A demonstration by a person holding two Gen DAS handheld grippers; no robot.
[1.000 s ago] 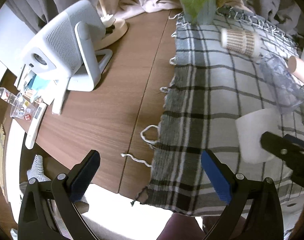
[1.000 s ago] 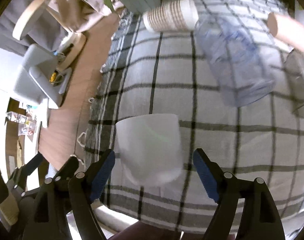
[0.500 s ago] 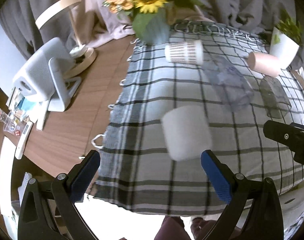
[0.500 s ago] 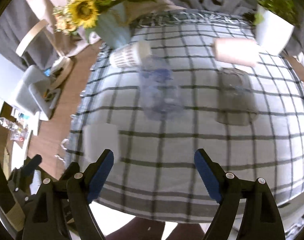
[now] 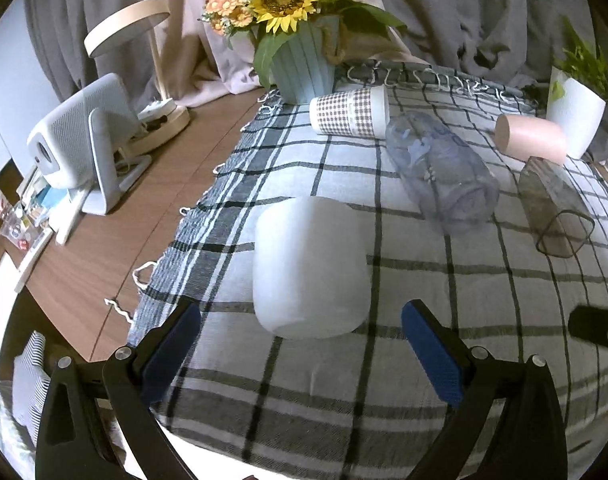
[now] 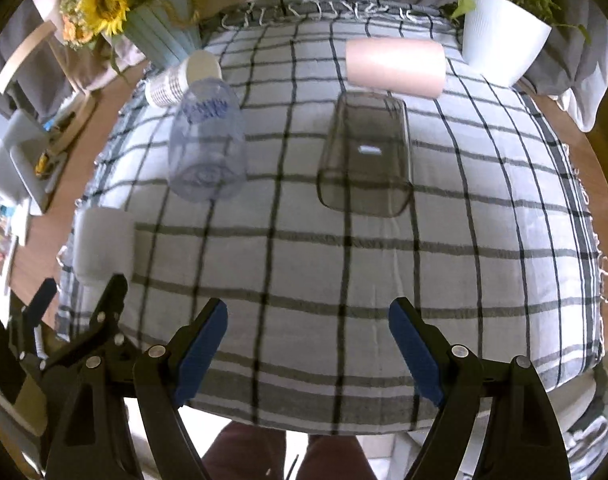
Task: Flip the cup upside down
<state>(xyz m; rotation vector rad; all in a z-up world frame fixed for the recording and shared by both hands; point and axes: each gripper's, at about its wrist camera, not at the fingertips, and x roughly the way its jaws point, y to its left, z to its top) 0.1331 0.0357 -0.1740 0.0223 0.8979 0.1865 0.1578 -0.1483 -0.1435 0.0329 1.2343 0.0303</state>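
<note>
A white cup [image 5: 308,266] stands mouth-down on the checked cloth [image 5: 444,360], just ahead of my open, empty left gripper [image 5: 301,354]. It also shows at the left of the right wrist view [image 6: 103,242]. My right gripper [image 6: 308,350] is open and empty over the cloth's near edge, facing a smoky clear cup [image 6: 366,156] that lies on its side. Also on their sides lie a clear bluish cup [image 5: 440,170], a pink cup [image 5: 532,140] and a checked paper cup [image 5: 350,111].
A vase of sunflowers [image 5: 299,68] and a white plant pot [image 5: 576,114] stand at the cloth's far edge. On the bare wood at left are a grey speaker-like device [image 5: 79,144], a lamp [image 5: 151,60] and small clutter [image 5: 19,220].
The right gripper has drawn away from the white cup and swung right toward the smoky cup. The left gripper has swung right and now faces the white cup.
</note>
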